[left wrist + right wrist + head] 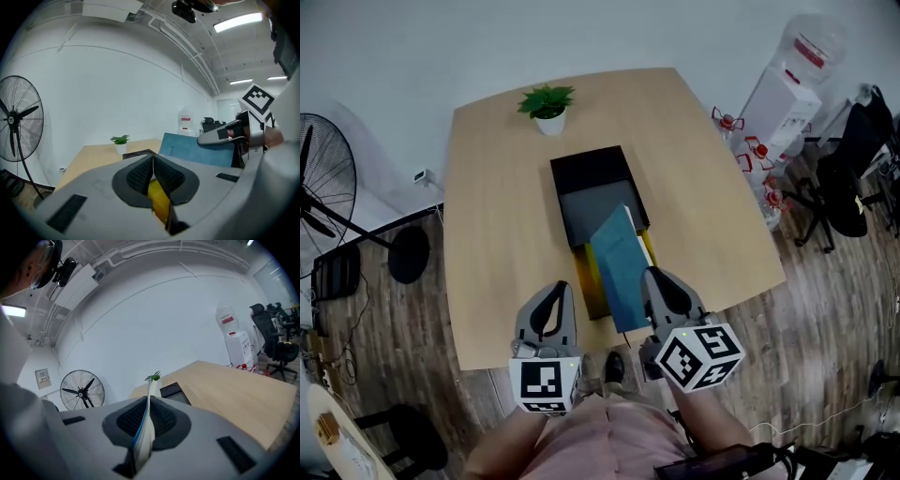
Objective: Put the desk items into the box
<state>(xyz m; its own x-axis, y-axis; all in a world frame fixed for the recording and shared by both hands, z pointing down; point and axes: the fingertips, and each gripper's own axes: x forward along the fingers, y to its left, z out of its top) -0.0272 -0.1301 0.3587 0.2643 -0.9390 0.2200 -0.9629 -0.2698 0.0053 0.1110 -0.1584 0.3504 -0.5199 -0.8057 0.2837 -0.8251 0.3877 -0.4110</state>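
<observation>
Blue book (pixel 619 267) lies slanted with its far end over the near side of the open black box (pixel 592 165) on the wooden desk (pixel 497 234). The right gripper (pixel 657 279) has its jaws clamped on the book's near edge. The left gripper (pixel 560 292) is closed on a yellow flat item (pixel 592 279) just beside the book. A potted plant (pixel 547 105) stands beyond the box.

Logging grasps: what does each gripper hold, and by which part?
Left gripper holds the yellow item by its near edge; right gripper, the blue book by its near edge.
</observation>
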